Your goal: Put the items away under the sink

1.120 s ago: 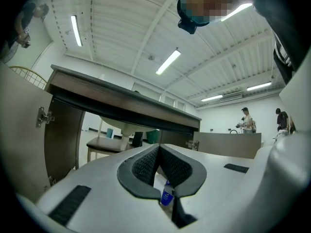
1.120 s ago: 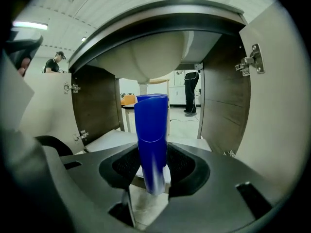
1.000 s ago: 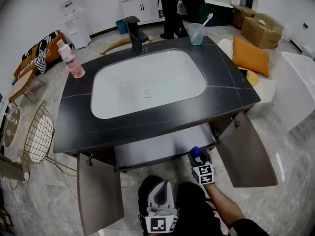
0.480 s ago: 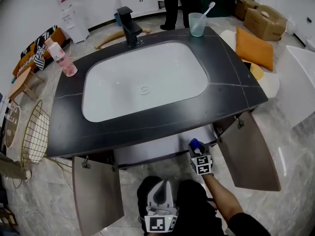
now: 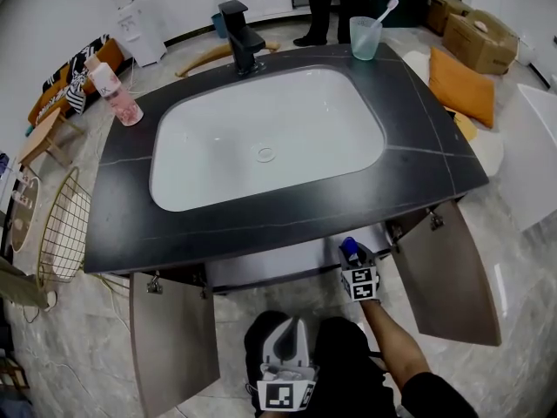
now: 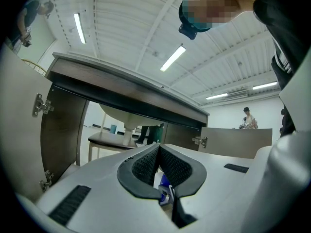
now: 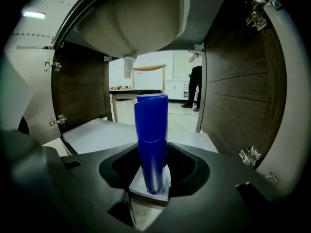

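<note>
The black-topped sink vanity (image 5: 418,159) stands with both cabinet doors swung open. My right gripper (image 5: 355,264) is at the cabinet mouth, right of centre, shut on an upright blue tube (image 5: 348,248). In the right gripper view the blue tube (image 7: 151,130) rises between the jaws of the right gripper (image 7: 153,154), above the pale cabinet floor (image 7: 97,132). Low at my body, the left gripper (image 5: 284,331) points at the cabinet. In the left gripper view the left gripper (image 6: 158,149) has its pads pressed together, with nothing showing between them.
The left door (image 5: 172,338) and right door (image 5: 452,268) flank the opening. The basin's drain pipe (image 7: 128,66) hangs inside. On the counter are a pink bottle (image 5: 113,94), a black faucet (image 5: 239,24) and a cup with a toothbrush (image 5: 365,37). A wire basket (image 5: 65,229) stands at the left.
The right gripper with the blue tube has edged slightly toward the cabinet opening while the head view shifted. The left gripper has stayed in place.
</note>
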`<act>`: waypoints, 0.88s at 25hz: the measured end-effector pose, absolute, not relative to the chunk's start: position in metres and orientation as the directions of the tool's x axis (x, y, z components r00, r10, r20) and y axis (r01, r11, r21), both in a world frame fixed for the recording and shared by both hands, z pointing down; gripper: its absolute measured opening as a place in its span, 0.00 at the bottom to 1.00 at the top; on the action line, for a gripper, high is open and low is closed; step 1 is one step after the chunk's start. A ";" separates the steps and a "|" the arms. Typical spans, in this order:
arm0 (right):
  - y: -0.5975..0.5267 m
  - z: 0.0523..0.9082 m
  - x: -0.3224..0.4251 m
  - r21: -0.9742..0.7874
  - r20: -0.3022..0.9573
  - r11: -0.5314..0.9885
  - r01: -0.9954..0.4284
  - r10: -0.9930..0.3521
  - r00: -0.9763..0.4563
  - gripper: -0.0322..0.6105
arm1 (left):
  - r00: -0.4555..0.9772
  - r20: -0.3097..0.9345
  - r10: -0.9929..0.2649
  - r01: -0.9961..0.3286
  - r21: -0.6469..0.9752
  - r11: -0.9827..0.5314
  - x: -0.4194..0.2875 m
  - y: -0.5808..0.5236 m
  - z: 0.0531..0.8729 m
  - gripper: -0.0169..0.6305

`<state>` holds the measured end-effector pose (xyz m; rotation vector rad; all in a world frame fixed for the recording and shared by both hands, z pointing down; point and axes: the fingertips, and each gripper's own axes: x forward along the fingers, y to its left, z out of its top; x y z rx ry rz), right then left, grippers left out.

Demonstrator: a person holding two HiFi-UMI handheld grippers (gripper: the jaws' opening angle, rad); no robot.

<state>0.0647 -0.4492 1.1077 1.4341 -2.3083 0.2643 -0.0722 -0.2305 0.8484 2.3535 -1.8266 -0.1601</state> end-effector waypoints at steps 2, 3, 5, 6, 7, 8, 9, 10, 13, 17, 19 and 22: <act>-0.451 1.113 0.064 0.054 0.443 0.455 -0.889 -0.809 -0.387 0.30 | 0.249 0.011 -0.968 -0.951 0.189 -0.243 -0.073 -0.230 0.849 0.05; -0.451 1.115 0.064 0.055 0.447 0.455 -0.889 -0.807 -0.386 0.30 | 0.249 0.014 -0.968 -0.951 0.193 -0.242 -0.074 -0.230 0.849 0.05; -0.452 1.120 0.063 0.055 0.452 0.455 -0.889 -0.805 -0.384 0.30 | 0.252 0.012 -0.968 -0.953 0.176 -0.246 -0.075 -0.230 0.850 0.05; -0.452 1.121 0.063 0.054 0.452 0.453 -0.890 -0.806 -0.382 0.30 | 0.253 0.015 -0.967 -0.953 0.175 -0.246 -0.077 -0.229 0.851 0.05; -0.452 1.121 0.063 0.052 0.449 0.449 -0.892 -0.808 -0.381 0.30 | 0.250 0.022 -0.968 -0.952 0.187 -0.242 -0.078 -0.229 0.853 0.05; -0.453 1.122 0.063 0.048 0.446 0.445 -0.894 -0.811 -0.379 0.30 | 0.247 0.030 -0.969 -0.950 0.203 -0.236 -0.079 -0.229 0.854 0.05; -0.454 1.122 0.063 0.045 0.443 0.442 -0.896 -0.813 -0.378 0.30 | 0.244 0.034 -0.969 -0.949 0.215 -0.232 -0.080 -0.230 0.856 0.05; -0.454 1.121 0.062 0.044 0.442 0.440 -0.897 -0.814 -0.377 0.30 | 0.243 0.036 -0.969 -0.947 0.224 -0.229 -0.081 -0.230 0.856 0.05; -0.454 1.122 0.062 0.047 0.438 0.435 -0.899 -0.818 -0.372 0.30 | 0.250 0.035 -0.968 -0.948 0.212 -0.238 -0.083 -0.230 0.857 0.05; -0.453 1.123 0.062 0.064 0.441 0.428 -0.902 -0.823 -0.359 0.30 | 0.257 0.012 -0.966 -0.948 0.196 -0.249 -0.087 -0.229 0.855 0.05; -0.452 1.124 0.062 0.068 0.443 0.428 -0.901 -0.822 -0.357 0.31 | 0.256 0.025 -0.966 -0.943 0.225 -0.244 -0.087 -0.229 0.855 0.05; -0.452 1.123 0.058 0.063 0.438 0.439 -0.896 -0.819 -0.370 0.37 | 0.259 0.023 -0.966 -0.941 0.230 -0.247 -0.089 -0.230 0.855 0.05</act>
